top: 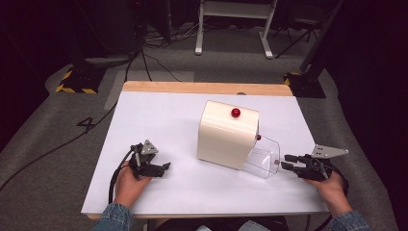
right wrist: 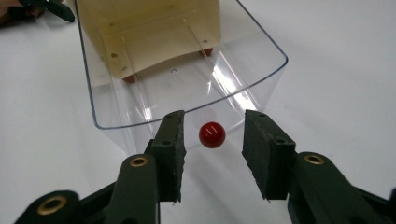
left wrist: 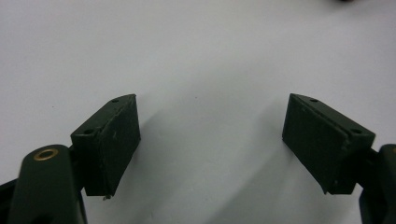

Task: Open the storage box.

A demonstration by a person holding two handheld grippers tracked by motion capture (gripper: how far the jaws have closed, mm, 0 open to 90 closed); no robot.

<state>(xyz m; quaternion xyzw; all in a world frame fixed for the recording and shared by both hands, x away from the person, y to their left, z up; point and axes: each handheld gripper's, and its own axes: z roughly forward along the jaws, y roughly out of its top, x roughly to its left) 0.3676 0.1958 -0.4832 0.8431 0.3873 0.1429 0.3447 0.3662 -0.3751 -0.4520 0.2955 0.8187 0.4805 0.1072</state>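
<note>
- Right gripper [top: 288, 161] sits at the table's near right, jaws parted and grasping nothing; in the right gripper view [right wrist: 212, 140] the red knob [right wrist: 212, 134] on the clear drawer's front lies between the two pads without either touching it.
- Left gripper [top: 166, 166] rests at the near left, well apart from the box, jaws spread wide and empty; in the left gripper view [left wrist: 212, 140] bare white surface lies between them.
- White table [top: 159, 115] has a wooden strip along its far edge; broad open room lies to the left of the box and along the near edge between the two hands.
- Cream box [top: 226, 134] stands a little right of centre, turned at a slant to the table's edges, with a red knob [top: 235, 112] on top.
- Clear drawer [top: 262, 156] juts from the box's lower right side toward the right gripper, its curved rim open upward; its front knob [top: 276, 162] is just beside the right jaws.
</note>
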